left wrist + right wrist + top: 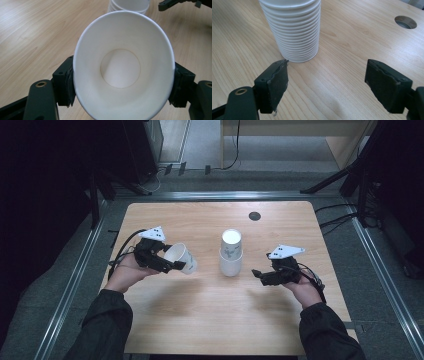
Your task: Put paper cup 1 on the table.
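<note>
Right tool (325,82) gapes wide — cup stack (293,30) just beyond, upside down.

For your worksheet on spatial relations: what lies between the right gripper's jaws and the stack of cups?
Bare wooden table separates the right gripper from the stack of cups.

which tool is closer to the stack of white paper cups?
Right, narrowly. The right tool sits open just beside the stack of white paper cups, jaws pointing at its base. The left tool is a bit farther off on the other side, shut on a single white paper cup.
</note>
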Tool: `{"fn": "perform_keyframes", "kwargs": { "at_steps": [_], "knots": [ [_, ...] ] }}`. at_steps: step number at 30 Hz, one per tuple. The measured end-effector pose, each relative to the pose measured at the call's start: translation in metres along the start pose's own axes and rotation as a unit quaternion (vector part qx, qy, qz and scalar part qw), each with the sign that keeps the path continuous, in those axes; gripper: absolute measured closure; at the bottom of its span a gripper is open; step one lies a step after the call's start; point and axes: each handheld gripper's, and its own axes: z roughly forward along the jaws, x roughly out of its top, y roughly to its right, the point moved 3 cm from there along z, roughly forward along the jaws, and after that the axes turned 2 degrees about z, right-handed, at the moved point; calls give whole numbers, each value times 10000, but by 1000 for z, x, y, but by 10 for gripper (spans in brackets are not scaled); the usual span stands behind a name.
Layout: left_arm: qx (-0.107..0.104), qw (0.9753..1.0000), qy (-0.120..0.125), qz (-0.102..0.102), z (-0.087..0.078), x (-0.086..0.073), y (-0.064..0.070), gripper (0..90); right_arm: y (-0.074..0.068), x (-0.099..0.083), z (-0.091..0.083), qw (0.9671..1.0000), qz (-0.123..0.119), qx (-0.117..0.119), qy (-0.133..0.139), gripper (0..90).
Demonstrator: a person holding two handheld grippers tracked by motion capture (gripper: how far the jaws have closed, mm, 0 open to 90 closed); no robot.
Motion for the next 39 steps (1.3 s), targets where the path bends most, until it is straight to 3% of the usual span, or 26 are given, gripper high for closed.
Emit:
{"fn": "perform_keyframes", "kwargs": {
  "at_steps": [3,6,12,18,20,23,27,33,35,39],
  "knots": [
    [155,9998,-16,-86,-5,-4,-7,257,0,-2,2,9995,142,264,-40,192],
    [476,9987,-44,-197,-12,-10,-16,256,1,-4,5,9996,142,218,-123,192],
    [725,9957,-54,-571,-24,-24,-36,256,2,-5,7,9995,136,210,-182,193],
    [1109,9904,-246,-786,-32,-34,-53,256,0,-4,10,9994,139,253,-193,192],
    [1297,9875,-356,-825,-32,-39,-59,256,1,-5,11,9994,121,248,-213,192],
    [1375,9847,-451,-973,-32,-47,-67,256,1,-5,12,9994,119,231,-245,193],
    [1646,9782,-602,-1113,-33,-54,-79,256,1,-5,12,9993,134,252,-250,192],
    [1845,9715,-784,-1266,-31,-62,-97,255,1,-3,13,9993,116,253,-246,193],
    [1994,9671,-888,-1311,-31,-65,-101,256,2,-3,12,9993,142,244,-229,192],
    [2302,9550,-1257,-1386,-26,-69,-105,254,3,-4,12,9993,148,223,-244,192]
  ]
}}
